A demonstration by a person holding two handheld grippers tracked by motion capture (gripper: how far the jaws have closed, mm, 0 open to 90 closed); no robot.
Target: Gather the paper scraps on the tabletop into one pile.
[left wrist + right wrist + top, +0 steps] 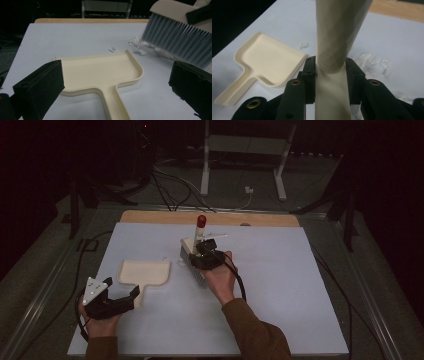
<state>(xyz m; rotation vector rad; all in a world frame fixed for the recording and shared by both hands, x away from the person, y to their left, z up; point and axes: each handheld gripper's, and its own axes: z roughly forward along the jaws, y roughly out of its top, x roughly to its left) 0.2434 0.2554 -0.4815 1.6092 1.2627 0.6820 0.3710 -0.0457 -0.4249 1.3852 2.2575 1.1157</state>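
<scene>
High view: the pale blue table [280, 285] takes up the middle of the frame, with a strip of wooden edge [150, 216] along its far side. Left of centre lies the cream dustpan [144, 272], flat on the table, its handle pointing toward the lower edge of the frame. Just right of it, at centre, your right gripper [204, 254] grips the cream handle of the hand brush [192, 254] — the red handle tip stands up toward the top of the frame and the grey bristles rest on the table. At lower left your left gripper [120, 295] sits just beside the dustpan handle, its jaws spread wide with nothing between them.

Left gripper view: the dustpan [100, 72] lies at centre between the two black jaws, untouched; the brush bristles [180, 42] fill the upper right, against a small heap of white scraps [142, 48] — one stray scrap sits just off the pan's open lip.

Right gripper view: the jaws are clamped narrowly on the brush handle [337, 50] at centre; the dustpan [269, 62] lies at left, the scraps [374, 62] at right.
</scene>
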